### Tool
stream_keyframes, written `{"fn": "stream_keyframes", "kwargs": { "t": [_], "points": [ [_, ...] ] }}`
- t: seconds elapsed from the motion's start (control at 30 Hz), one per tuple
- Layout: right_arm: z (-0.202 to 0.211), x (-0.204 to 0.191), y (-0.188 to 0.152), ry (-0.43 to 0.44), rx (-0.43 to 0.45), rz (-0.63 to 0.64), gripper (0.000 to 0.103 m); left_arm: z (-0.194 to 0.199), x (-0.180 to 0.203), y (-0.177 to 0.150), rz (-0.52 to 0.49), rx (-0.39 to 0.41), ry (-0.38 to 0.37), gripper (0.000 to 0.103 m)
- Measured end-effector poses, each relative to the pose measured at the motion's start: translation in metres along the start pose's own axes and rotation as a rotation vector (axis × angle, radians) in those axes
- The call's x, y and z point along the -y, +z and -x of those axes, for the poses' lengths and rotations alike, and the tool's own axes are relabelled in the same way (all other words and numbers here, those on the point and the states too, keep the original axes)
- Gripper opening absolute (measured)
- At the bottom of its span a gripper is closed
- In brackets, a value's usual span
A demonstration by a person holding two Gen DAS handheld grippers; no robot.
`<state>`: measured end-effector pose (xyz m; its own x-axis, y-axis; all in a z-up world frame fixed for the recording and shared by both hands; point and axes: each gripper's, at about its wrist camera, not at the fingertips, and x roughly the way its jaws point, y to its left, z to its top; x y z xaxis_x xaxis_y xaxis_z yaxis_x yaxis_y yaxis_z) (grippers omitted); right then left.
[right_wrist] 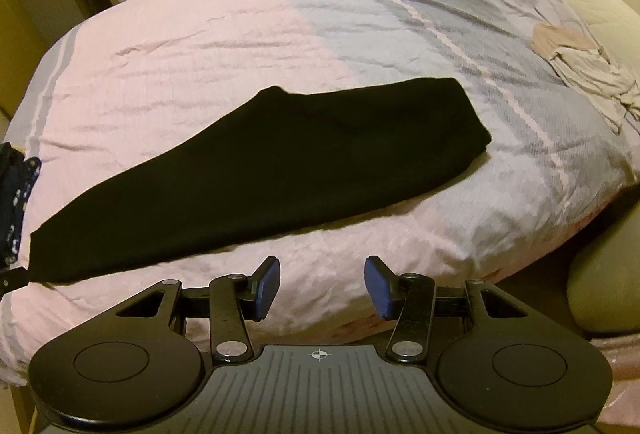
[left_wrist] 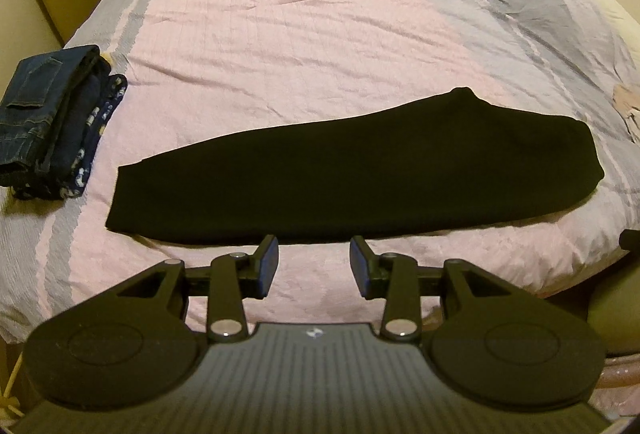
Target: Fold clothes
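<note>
Black garment [left_wrist: 224,186], folded into a long strip, lies flat across the near part of the bed [left_wrist: 304,34], the landmark for what follows. I hold the left gripper [left_wrist: 313,266] and right gripper [right_wrist: 322,286] above the bed's near edge, both released, nothing between their fingers. Folded jeans [left_wrist: 36,114] sit at the bed's left edge; beige cloth [right_wrist: 580,74] at its right.

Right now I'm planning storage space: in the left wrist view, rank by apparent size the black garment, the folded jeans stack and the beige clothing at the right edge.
1. Black garment, by far the largest.
2. Folded jeans stack.
3. Beige clothing, smallest, though cut off by the frame edge, so unsure.
</note>
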<state>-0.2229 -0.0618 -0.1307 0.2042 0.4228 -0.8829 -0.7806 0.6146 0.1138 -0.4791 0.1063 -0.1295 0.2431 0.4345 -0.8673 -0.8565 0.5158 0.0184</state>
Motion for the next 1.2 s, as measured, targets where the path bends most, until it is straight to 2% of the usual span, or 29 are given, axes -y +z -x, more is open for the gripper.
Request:
{"fn": "stream_keyframes", "kwargs": {
  "t": [0.27, 0.5, 0.67, 0.9, 1.03, 1.2],
  "points": [
    [-0.016, 0.035, 0.048, 0.012, -0.020, 0.075, 0.051, -0.007, 0.040, 0.020, 0.071, -0.010, 0.037, 0.035],
    [-0.033, 0.053, 0.085, 0.058, -0.039, 0.169, 0.051, -0.008, 0.067, 0.037, 0.163, -0.011, 0.107, 0.035],
    [-0.051, 0.055, 0.105, 0.104, -0.064, 0.257, 0.051, -0.007, 0.075, 0.037, 0.249, -0.025, 0.170, 0.035],
    [-0.081, 0.055, 0.112, 0.162, -0.110, 0.355, 0.051, -0.012, 0.071, 0.021, 0.372, -0.099, 0.230, 0.035],
    [-0.095, 0.057, 0.112, 0.172, -0.146, 0.350, 0.051, -0.019, 0.059, 0.013, 0.428, -0.142, 0.237, 0.035],
    [-0.108, 0.055, 0.116, 0.153, -0.163, 0.318, 0.051, -0.023, 0.034, 0.006, 0.465, -0.151, 0.255, 0.035]
  ]
}}
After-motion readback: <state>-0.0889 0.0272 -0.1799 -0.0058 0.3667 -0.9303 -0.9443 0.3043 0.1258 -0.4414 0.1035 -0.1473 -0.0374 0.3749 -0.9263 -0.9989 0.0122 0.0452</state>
